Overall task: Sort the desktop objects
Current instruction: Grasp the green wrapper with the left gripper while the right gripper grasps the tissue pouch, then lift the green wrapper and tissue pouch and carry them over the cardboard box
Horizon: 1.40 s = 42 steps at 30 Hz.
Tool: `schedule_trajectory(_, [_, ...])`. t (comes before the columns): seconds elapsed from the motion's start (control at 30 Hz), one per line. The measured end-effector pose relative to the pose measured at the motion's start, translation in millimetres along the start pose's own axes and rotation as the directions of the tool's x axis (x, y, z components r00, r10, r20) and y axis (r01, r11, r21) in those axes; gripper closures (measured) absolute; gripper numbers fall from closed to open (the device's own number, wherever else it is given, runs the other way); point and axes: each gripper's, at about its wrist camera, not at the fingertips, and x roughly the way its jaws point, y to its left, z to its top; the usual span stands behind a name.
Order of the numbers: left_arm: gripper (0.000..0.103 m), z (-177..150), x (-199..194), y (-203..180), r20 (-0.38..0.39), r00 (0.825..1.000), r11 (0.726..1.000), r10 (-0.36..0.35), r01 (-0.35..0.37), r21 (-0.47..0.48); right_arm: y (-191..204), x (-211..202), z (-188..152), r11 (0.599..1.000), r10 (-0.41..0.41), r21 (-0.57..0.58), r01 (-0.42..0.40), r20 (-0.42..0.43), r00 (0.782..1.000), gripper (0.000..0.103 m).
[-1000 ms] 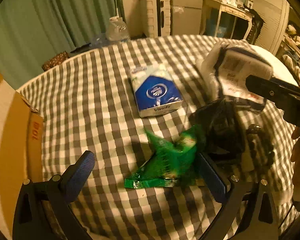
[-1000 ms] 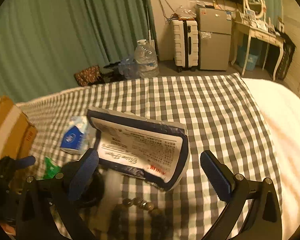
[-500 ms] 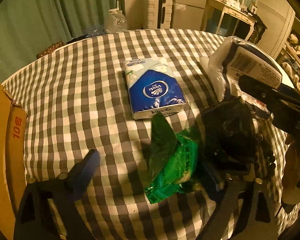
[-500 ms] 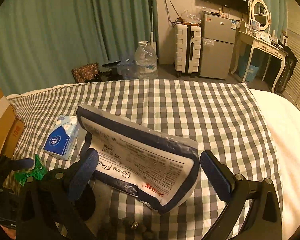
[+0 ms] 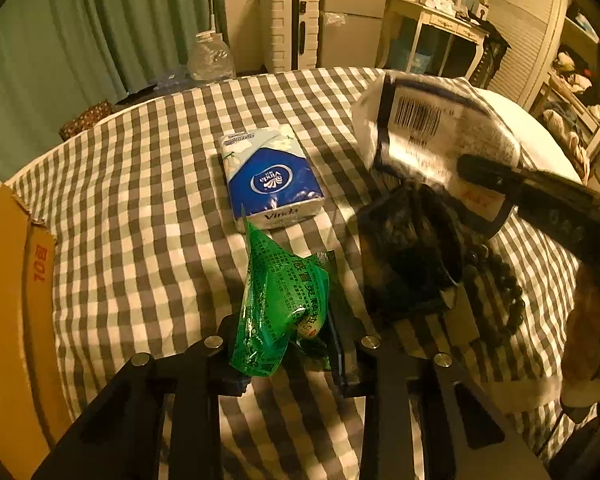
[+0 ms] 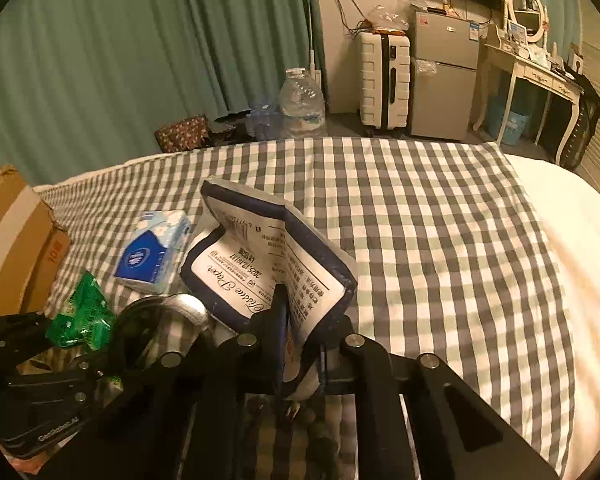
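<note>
Green foil shows first: a crumpled green packet (image 5: 284,300) sits between the jaws of the left claw (image 5: 288,354), whose jaws are closing on its near end; the pads press the foil on both sides, and the rest of the packet sticks up and away from the claw. In the right wrist view the same packet shows at the left, in front of the left claw's black frame.

The right claw (image 6: 300,344) is also closing, its jaws nearly together and clamped on the near edge of a white tissue pack (image 6: 268,264) with a dark blue border. The pack is bent and stands up from the claw, tilted to the left, its printed side facing the camera. In the left wrist view it hangs at the right, barcode up, with one black finger of the right claw across it.

Just right of the green packet lies a dark bag (image 5: 407,248), and right of that a string of dark beads (image 5: 499,284). Beyond the packet, just apart from its tip, a blue tissue pack (image 5: 272,178) lies flat on the checked cloth (image 5: 140,200) of the bed.

At the left edge stands a cardboard box (image 5: 8,300). Beyond the bed are a water jug (image 6: 301,102), a white suitcase (image 6: 381,80) and green curtains (image 6: 140,52).
</note>
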Motion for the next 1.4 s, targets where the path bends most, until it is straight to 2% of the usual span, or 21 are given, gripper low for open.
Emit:
schedule_trajectory(0.13, [0.074, -3, -17, -4, 0.014, 1.0, 1.0, 0.002, -0.002, 0.007, 6, -25, 2, 1.0, -0.012, -0.017, 0.013, 0.038, 0.999, 0.094])
schedule_trajectory(0.33, [0.074, -8, -50, -12, 0.051, 0.999, 1.0, 0.005, -0.005, 0.017, -1, -63, -6, 0.999, -0.024, 0.029, 0.022, 0.057, 0.998, 0.094])
schedule_trajectory(0.53, [0.074, -9, -85, -10, 0.108, 0.993, 0.998, 0.055, -0.055, -0.007, 3, -96, -12, 0.998, -0.046, 0.037, 0.044, 0.067, 0.997, 0.094])
schedule_trajectory(0.73, [0.074, -12, -126, -11, 0.173, 0.981, 0.996, 0.087, -0.084, -0.028, 14, -138, -12, 0.997, -0.061, 0.049, 0.056, 0.111, 0.992, 0.094])
schedule_trajectory(1.0, [0.074, -18, -173, -7, 0.238, 0.967, 0.992, 0.093, -0.071, -0.1, 32, -198, -18, 0.993, -0.112, 0.056, 0.104, 0.169, 0.979, 0.094])
schedule_trajectory(1.13, [0.074, -31, -192, -8, 0.268, 0.958, 0.991, 0.102, -0.075, -0.107, 42, -225, -22, 0.989, -0.132, 0.089, 0.116, 0.201, 0.971, 0.094])
schedule_trajectory(1.4, [0.074, -48, -235, -15, 0.326, 0.94, 0.994, 0.104, -0.088, -0.063, 50, -267, -25, 0.984, -0.154, 0.129, 0.125, 0.251, 0.956, 0.094])
